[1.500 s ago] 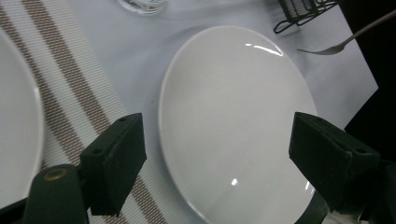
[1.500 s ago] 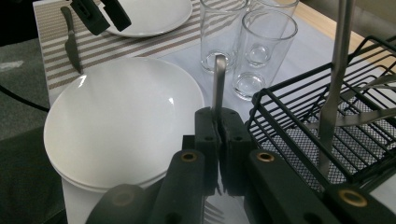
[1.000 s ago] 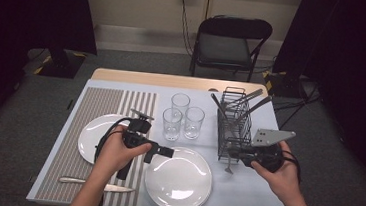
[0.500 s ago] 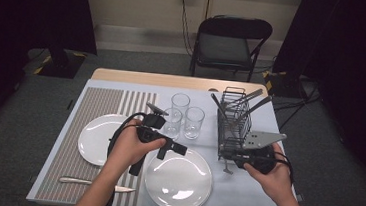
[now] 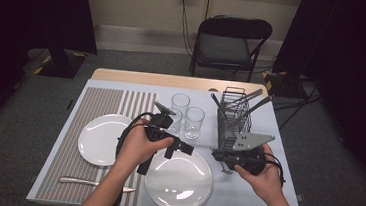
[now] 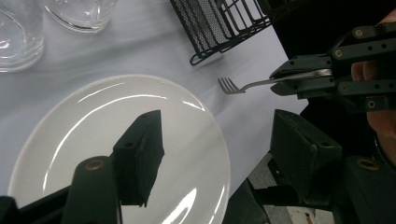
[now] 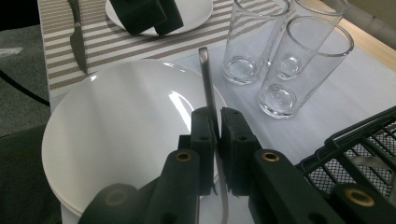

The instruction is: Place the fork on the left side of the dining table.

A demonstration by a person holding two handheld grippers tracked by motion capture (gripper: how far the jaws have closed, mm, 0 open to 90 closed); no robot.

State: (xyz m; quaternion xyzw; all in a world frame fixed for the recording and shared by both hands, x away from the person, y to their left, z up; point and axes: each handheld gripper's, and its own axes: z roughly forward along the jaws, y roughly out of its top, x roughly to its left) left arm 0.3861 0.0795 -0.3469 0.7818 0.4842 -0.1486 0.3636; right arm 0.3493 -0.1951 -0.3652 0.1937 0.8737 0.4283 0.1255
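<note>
- Here, the fork (image 6: 261,83) is pinched by its handle in the right hand-held gripper (image 5: 219,155), just beside the near plate (image 5: 178,180); its tines are seen clearly from the left gripper view alone.
- In the high view the fork is hard to make out beside the black wire rack (image 5: 233,120).
- In the right gripper view, the handle (image 7: 205,79) is shown rising over the plate (image 7: 116,130); the tines are cut off below.
- The left hand-held gripper (image 5: 183,147) is held spread above the plate with nothing between its jaws, which have just been closing.
</note>
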